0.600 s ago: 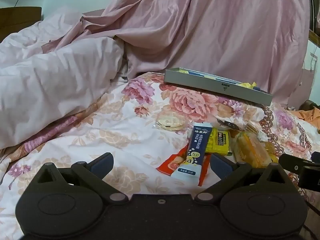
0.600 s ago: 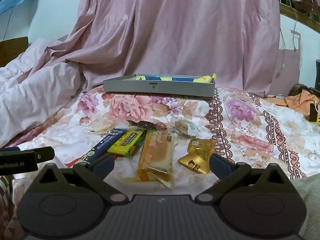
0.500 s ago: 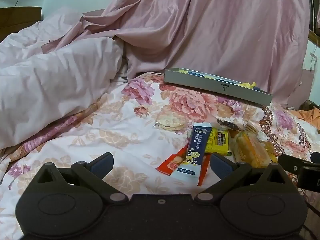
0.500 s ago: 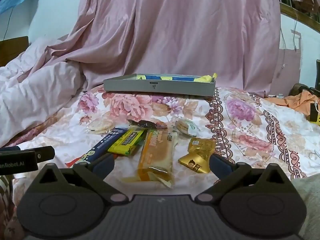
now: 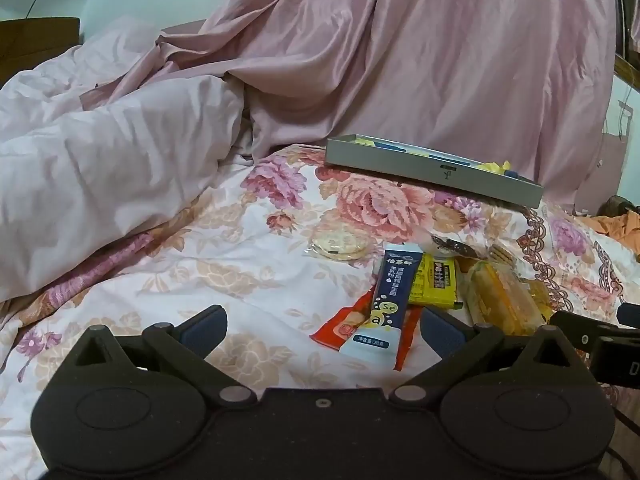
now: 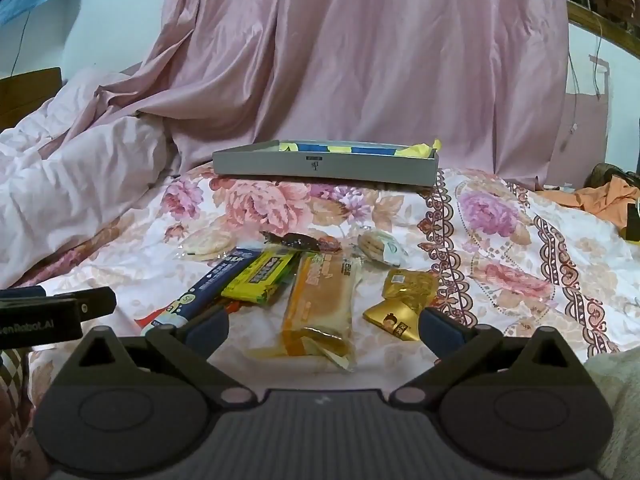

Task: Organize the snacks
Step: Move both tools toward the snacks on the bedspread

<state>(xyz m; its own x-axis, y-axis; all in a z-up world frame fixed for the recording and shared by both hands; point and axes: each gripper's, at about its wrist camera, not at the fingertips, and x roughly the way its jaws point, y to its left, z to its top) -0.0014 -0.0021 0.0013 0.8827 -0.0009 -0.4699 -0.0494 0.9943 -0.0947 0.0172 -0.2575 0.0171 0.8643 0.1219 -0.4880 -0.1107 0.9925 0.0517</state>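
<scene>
Snacks (image 6: 318, 304) lie on the bed, light, crinkly, slippery wrappers we would pinch mid-length; both tongs (image 5: 322, 326) (image 6: 322, 326) gape empty.

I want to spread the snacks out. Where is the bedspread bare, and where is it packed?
Bare: left of the round cracker toward the pink duvet, and right of the gold packet. Crowded: navy stick, yellow bar and bread pack overlap before the grey tray.
</scene>
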